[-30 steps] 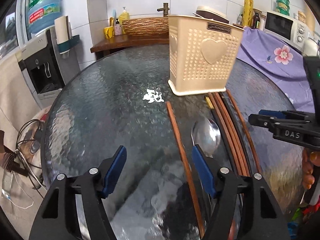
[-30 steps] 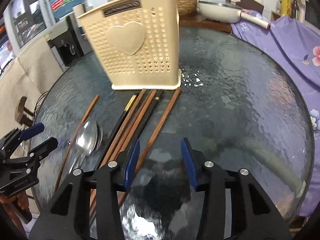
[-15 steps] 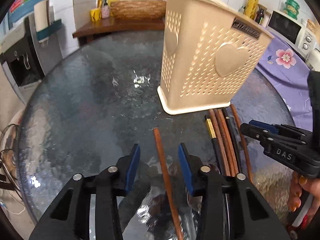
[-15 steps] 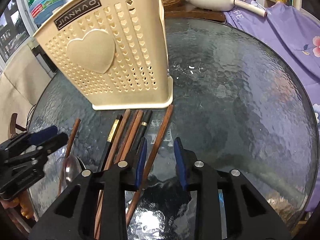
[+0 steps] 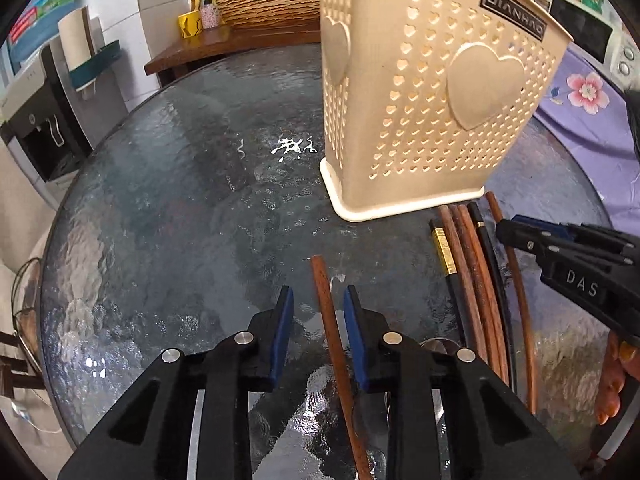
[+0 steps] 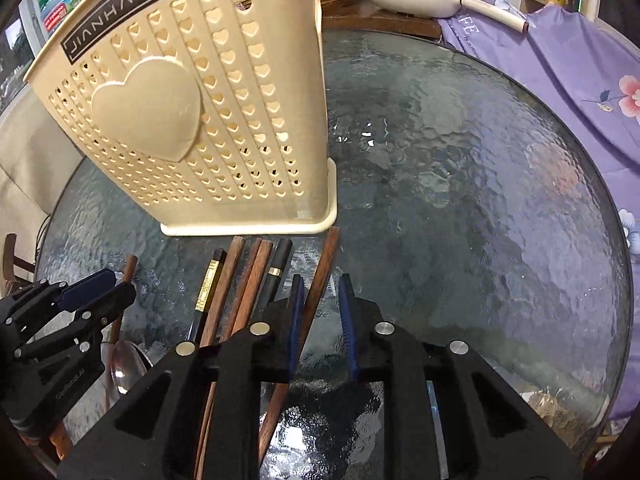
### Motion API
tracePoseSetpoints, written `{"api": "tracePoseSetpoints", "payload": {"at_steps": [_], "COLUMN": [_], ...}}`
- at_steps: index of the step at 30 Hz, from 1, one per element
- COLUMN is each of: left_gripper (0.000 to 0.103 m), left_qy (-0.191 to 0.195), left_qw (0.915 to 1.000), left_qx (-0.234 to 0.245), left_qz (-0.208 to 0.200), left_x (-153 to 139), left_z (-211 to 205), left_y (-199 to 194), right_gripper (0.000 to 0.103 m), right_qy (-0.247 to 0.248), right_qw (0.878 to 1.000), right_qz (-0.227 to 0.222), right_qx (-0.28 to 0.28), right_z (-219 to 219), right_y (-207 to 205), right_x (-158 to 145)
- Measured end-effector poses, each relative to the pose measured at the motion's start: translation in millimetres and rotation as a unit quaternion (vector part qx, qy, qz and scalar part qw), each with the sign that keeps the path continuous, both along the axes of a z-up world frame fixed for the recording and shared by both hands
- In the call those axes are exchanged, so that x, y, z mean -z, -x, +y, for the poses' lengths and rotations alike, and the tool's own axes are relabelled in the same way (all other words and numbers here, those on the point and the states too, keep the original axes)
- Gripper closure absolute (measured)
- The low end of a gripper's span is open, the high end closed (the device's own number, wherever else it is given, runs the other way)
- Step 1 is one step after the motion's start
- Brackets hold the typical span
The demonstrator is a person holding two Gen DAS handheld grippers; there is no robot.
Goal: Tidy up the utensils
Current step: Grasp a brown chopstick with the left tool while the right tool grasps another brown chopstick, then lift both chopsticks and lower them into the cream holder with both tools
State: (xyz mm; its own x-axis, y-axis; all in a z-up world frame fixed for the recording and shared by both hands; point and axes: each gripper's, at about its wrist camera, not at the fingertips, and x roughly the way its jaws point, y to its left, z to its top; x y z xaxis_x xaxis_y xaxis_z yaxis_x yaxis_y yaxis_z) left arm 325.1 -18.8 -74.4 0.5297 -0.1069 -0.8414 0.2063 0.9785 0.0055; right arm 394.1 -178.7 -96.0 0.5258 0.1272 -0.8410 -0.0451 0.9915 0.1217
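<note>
Where the cream plastic basket (image 6: 192, 120) stands on the round glass table (image 5: 168, 216), just beyond both tongs, a dark plate near its rim reads JIANHAO, seen upside down, above a raised heart and rows of small heart-shaped holes. The right tongs (image 6: 322, 304) show "DAS" in white letters on their black body in the left view. The left tongs (image 5: 318, 312) have been narrowing and now stand narrow either side of a single reddish-brown wooden chopstick (image 5: 328, 312); a gap shows on both sides, so the blue pads do not press it. That stick lies flat, its long axis running from under the tongs toward the basket. The right tongs have likewise been closing around another brown chopstick (image 6: 324, 264), which lies against the left pad with a gap to the right one, its far tip almost at the basket's foot. To the left of the right tongs lies a bundle of chopsticks (image 6: 236, 280), brown wood and black with gold bands, all pointing at the basket, and a steel spoon (image 6: 124, 364) nearer the left tongs
</note>
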Motion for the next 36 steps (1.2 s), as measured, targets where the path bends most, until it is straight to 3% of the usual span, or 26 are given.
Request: {"api": "tracePoseSetpoints", "payload": {"at_steps": [12, 29, 36], "left_gripper": [0.095, 0.096, 0.096], "left_qy": [-0.017, -0.019, 0.015], "left_qw": [0.9998, 0.9996, 0.9996], "left_qx": [-0.003, -0.008, -0.018], "left_qz": [-0.005, -0.022, -0.013], "left_x": [1, 2, 0], "left_z": [-10, -17, -4], "left_y": [-6, 4, 1], "right_gripper": [0.093, 0.095, 0.095], "right_qy": [0.019, 0.061, 0.004], "right_qw": [1.0, 0.997, 0.999], "right_qz": [-0.004, -0.031, -0.048], "right_qx": [0.001, -0.019, -0.014], "right_z": [-3, 19, 2], "right_y": [-2, 28, 37], "right_x": [1, 4, 2]}}
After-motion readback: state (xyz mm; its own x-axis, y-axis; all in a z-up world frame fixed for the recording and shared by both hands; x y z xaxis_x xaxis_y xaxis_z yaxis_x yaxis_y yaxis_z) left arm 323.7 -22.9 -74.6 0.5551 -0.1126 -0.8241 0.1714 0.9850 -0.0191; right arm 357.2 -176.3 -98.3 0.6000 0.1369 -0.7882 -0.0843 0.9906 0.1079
